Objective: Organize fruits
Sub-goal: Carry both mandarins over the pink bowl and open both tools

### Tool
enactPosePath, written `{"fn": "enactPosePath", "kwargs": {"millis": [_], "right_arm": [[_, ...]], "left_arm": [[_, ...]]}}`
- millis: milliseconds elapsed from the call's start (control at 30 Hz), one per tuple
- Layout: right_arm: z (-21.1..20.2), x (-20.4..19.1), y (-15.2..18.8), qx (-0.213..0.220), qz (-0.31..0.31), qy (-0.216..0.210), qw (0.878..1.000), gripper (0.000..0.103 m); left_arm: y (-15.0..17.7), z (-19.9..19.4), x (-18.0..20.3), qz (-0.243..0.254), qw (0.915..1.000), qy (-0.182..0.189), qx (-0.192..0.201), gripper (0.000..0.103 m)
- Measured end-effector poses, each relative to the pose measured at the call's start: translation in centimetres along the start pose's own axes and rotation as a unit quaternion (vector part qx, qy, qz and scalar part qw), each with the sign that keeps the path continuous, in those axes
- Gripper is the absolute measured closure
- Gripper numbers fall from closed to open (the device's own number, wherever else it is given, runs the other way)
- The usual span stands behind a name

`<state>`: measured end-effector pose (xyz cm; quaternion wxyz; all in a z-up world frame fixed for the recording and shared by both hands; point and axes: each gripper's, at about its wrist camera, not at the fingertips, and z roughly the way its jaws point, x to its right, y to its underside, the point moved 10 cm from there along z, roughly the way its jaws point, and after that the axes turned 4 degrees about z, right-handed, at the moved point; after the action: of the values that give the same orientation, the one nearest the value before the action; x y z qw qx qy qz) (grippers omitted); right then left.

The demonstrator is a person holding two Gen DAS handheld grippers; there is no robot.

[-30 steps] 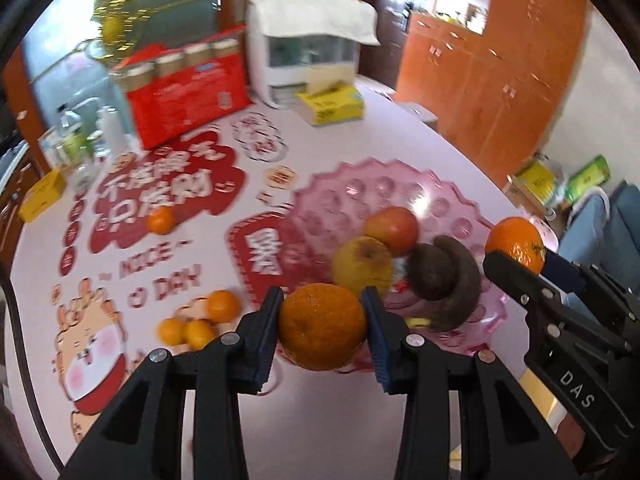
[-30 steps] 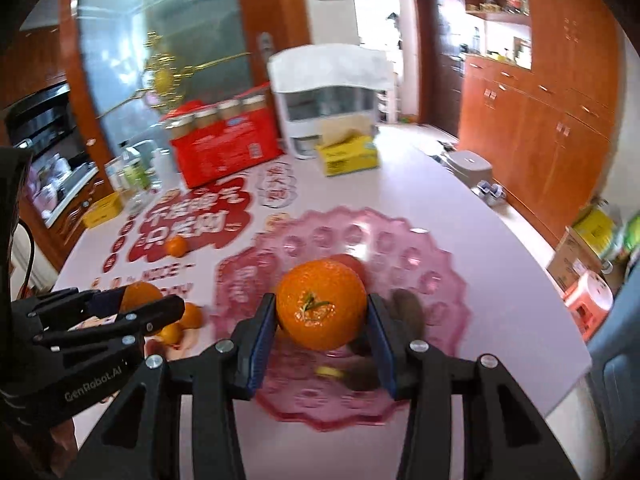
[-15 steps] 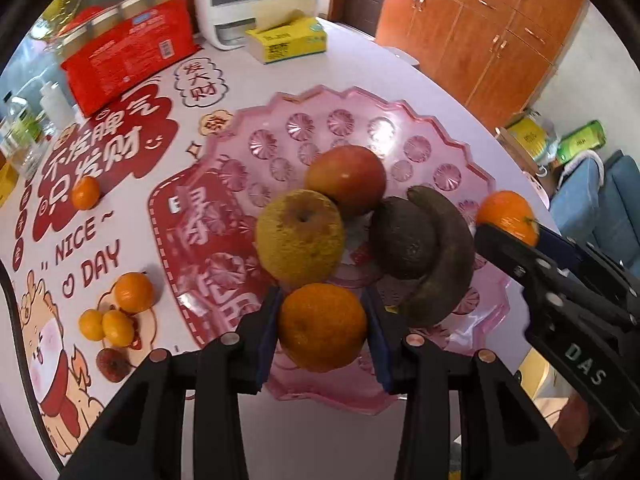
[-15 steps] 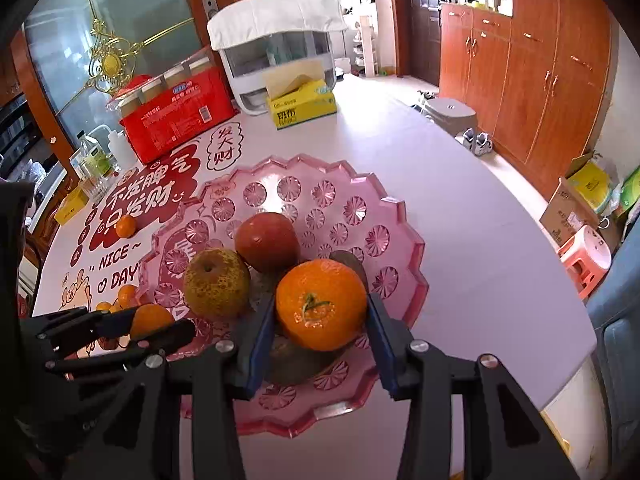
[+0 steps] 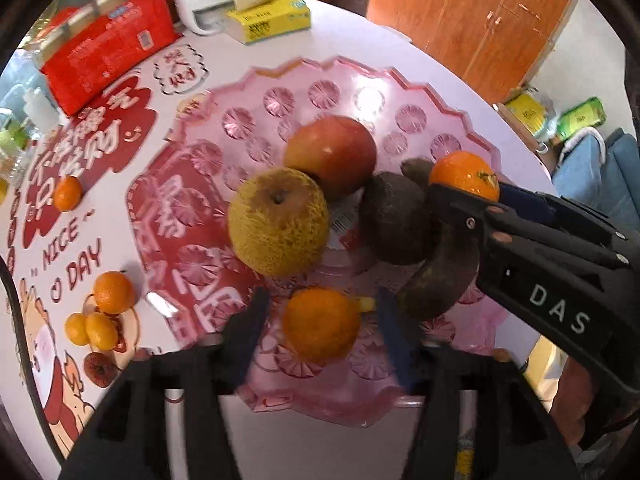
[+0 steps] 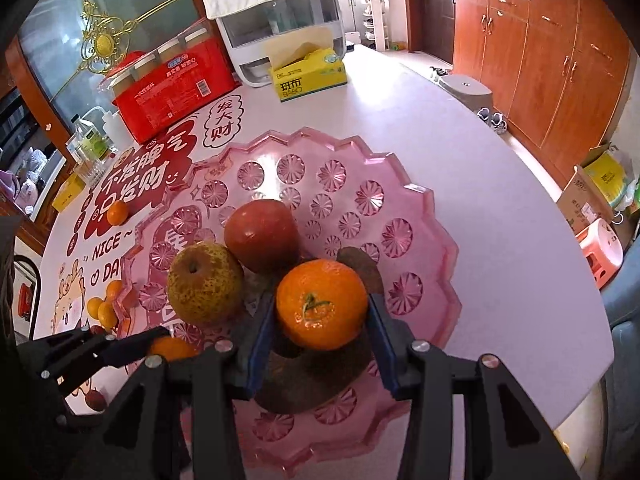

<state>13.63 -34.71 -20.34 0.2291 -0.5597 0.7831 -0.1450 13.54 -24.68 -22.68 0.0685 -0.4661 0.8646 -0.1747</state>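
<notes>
A pink scalloped fruit plate (image 5: 360,92) (image 6: 420,216) holds a red apple (image 5: 332,156) (image 6: 262,234), a yellow pear (image 5: 278,222) (image 6: 204,282), a dark avocado (image 5: 394,220) and a blackened banana (image 5: 440,284). My left gripper (image 5: 320,320) is open, its jaws spread either side of an orange (image 5: 320,324) that rests on the plate's near part. My right gripper (image 6: 322,312) is shut on a second orange (image 6: 322,304) (image 5: 464,174) just above the banana and avocado.
Several small tangerines (image 5: 102,308) and a red date (image 5: 98,368) lie on the table left of the plate, one more tangerine (image 5: 67,193) farther back. A red carton (image 5: 108,46), a yellow tissue box (image 5: 272,18) and a white appliance (image 6: 280,20) stand at the back.
My left gripper came down over the plate and opened, leaving its orange on the plate. My right gripper lowered with its orange toward the banana and avocado.
</notes>
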Motion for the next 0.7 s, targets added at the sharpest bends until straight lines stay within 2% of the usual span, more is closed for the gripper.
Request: {"fn": "enactPosePath", "kwargs": {"millis": [167, 467, 700], "right_arm": [[-0.1, -0.2, -0.8, 0.013, -0.003, 0.001, 1.0, 0.052], [-0.5, -0.6, -1.7, 0.031, -0.005, 0.001, 1.0, 0.05], [-2.1, -1.6, -2.6, 0.066, -0.017, -0.002, 0.998, 0.05]], "left_arm": [[-0.5, -1.3, -0.8, -0.006, 0.9996, -0.013, 0.025, 0.026], [-0.2, -2.9, -2.5, -0.027, 0.9982, -0.034, 0.042, 0.022], [-0.2, -4.2, -3.1, -0.035, 0.9969, -0.043, 0.056, 0.021]]}}
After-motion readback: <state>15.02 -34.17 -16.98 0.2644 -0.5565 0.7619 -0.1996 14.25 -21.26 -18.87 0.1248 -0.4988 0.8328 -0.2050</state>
